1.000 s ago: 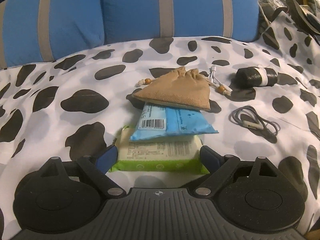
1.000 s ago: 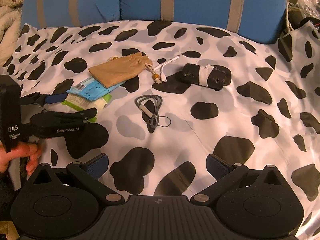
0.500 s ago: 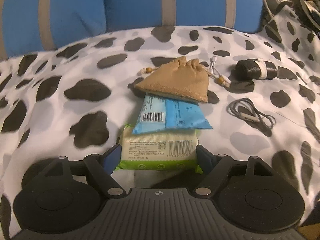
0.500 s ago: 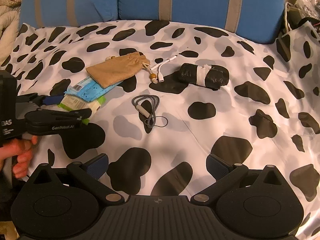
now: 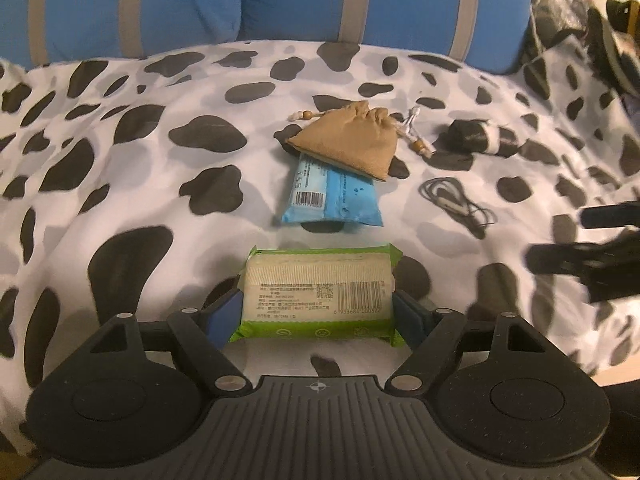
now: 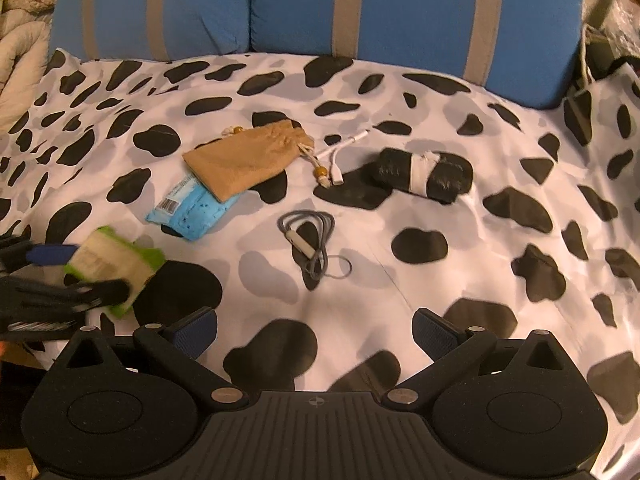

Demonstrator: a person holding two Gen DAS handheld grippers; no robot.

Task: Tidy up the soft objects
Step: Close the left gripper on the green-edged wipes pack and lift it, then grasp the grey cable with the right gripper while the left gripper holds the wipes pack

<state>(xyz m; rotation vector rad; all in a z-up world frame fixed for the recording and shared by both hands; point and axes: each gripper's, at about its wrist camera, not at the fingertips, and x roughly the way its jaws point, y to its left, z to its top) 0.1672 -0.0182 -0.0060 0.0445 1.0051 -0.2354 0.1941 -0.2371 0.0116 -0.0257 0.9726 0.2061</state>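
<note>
Tissues in the green pack (image 5: 318,294) are clamped at the two short ends by the left gripper (image 5: 318,312), raised clear of the cow-print bed cover (image 5: 120,184) and apart from the blue pack (image 5: 332,200) and tan pouch (image 5: 348,142). Pack is judged light, soft and slick-wrapped, so an end-to-end hold is favoured over squeezing. Right gripper (image 6: 314,332) is held released and empty; open cover is left nearer the cushions (image 6: 400,12), and the grey cable (image 6: 312,240) is best avoided.

I'm working in a home, likely a sofa or bed, cow-spotted sheet (image 6: 400,208), blue cushions with grey stripes (image 6: 400,8) behind, quilted blanket (image 6: 16,52) bunched at the left
</note>
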